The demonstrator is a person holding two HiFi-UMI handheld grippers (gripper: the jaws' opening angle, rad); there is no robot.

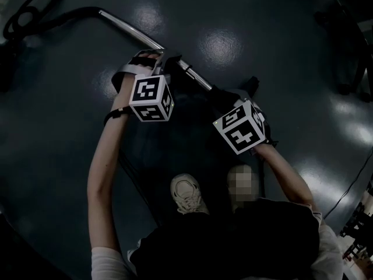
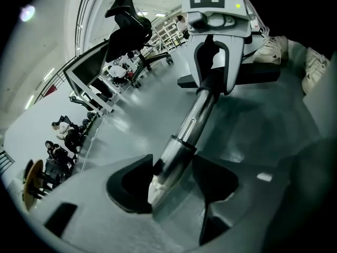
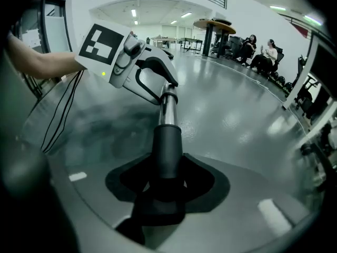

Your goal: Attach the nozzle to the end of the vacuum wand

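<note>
In the head view the chrome vacuum wand (image 1: 131, 34) runs from the upper left down to both grippers. My left gripper (image 1: 150, 60) is shut on the wand; in the left gripper view the tube (image 2: 192, 125) lies between the pads (image 2: 171, 178). My right gripper (image 1: 226, 97) is shut on the black nozzle neck (image 3: 167, 146), held between its pads (image 3: 166, 181). That neck meets the end of the chrome wand (image 3: 168, 107). The two grippers face each other along the tube. The nozzle's head is dark and hard to make out.
A black hose loop (image 1: 35, 7) lies on the floor at the upper left. The person's shoe (image 1: 186, 194) stands on a dark mat below the grippers. A cable (image 1: 349, 185) runs at the right. Office chairs (image 2: 129, 25) and seated people (image 3: 260, 51) are far off.
</note>
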